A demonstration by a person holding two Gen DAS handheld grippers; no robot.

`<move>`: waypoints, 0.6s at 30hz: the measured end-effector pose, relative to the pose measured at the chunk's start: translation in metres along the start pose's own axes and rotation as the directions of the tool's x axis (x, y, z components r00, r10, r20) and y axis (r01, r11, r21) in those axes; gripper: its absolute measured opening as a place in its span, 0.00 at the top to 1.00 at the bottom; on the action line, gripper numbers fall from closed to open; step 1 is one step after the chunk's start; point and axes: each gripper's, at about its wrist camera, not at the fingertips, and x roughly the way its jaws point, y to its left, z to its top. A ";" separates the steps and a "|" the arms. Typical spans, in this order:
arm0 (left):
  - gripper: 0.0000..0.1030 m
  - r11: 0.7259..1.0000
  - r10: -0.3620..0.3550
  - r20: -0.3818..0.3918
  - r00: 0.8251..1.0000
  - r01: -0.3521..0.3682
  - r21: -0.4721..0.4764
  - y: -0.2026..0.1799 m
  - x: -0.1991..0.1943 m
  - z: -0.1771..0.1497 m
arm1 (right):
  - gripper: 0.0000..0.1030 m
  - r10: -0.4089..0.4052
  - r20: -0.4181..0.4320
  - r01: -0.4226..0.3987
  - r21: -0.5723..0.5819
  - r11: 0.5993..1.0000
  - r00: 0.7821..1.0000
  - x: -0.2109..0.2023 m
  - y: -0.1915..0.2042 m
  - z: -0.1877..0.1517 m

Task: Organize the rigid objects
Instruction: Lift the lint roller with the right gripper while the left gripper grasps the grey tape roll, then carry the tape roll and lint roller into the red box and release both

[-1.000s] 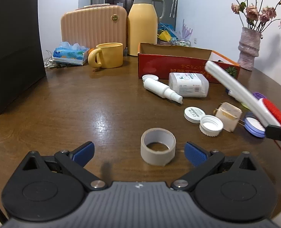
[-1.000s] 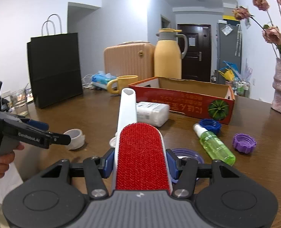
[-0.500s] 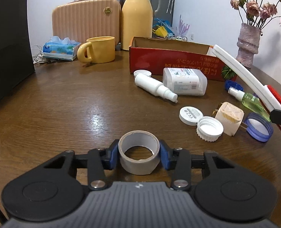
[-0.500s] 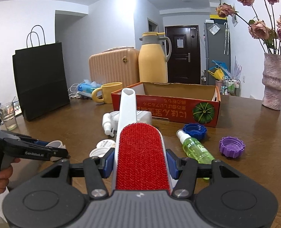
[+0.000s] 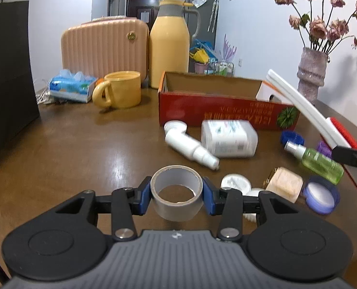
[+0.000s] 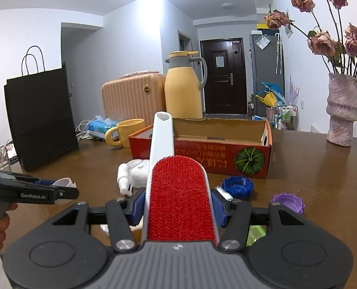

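Note:
My left gripper point(image 5: 177, 196) is shut on a grey tape roll point(image 5: 177, 203), lifted a little off the brown table point(image 5: 82, 149). My right gripper point(image 6: 178, 207) is shut on a lint brush point(image 6: 180, 200) with a red pad and a white handle pointing toward the open red cardboard box point(image 6: 202, 154). That brush point(image 5: 306, 115) also shows at the right of the left wrist view. In front of the box point(image 5: 226, 106) lie a white spray bottle point(image 5: 190, 147) and a white container point(image 5: 229, 138). A green spray bottle point(image 5: 318, 160), a beige plug point(image 5: 284, 184) and several caps lie to the right.
A yellow mug point(image 5: 120, 92), tissue pack point(image 5: 70, 89), peach case point(image 5: 103, 48) and yellow jug point(image 5: 170, 45) stand behind. A black paper bag point(image 5: 7, 77) stands at left, a vase of flowers point(image 5: 311, 74) at back right. Blue cap point(image 6: 237, 187) and purple cap point(image 6: 288, 203) lie before the box.
My left gripper closed on the tape roll and lifted it slightly. Both grippers moved toward the red box; the brush stayed gripped.

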 end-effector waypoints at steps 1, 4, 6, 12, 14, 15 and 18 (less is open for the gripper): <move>0.58 1.000 -0.003 0.008 1.000 0.003 0.001 -0.001 0.000 0.005 | 0.47 -0.002 0.003 0.002 0.001 1.000 1.000 0.001 -0.001 0.002; 0.58 1.000 -0.010 0.033 0.999 0.009 0.010 -0.005 0.001 0.017 | 0.47 -0.007 0.012 0.007 0.004 1.000 1.000 0.004 -0.002 0.008; 0.58 1.000 -0.017 0.046 0.999 0.016 0.015 -0.008 0.003 0.025 | 0.47 -0.008 0.017 0.008 0.006 1.000 1.000 0.007 -0.003 0.013; 0.58 0.999 -0.030 0.070 0.997 0.028 0.029 -0.016 0.012 0.046 | 0.47 -0.016 0.031 0.015 0.019 1.000 0.999 0.019 -0.008 0.027; 0.58 0.999 -0.033 0.073 0.997 0.031 0.028 -0.018 0.016 0.051 | 0.47 -0.019 0.036 0.018 0.021 1.000 0.999 0.024 -0.010 0.032; 0.58 0.999 -0.036 0.075 0.997 0.034 0.027 -0.019 0.018 0.054 | 0.47 -0.019 0.037 0.018 0.024 1.000 0.999 0.027 -0.010 0.035; 0.58 0.999 -0.041 0.082 0.996 0.040 0.025 -0.021 0.024 0.063 | 0.47 -0.020 0.040 0.018 0.031 0.999 0.999 0.035 -0.012 0.041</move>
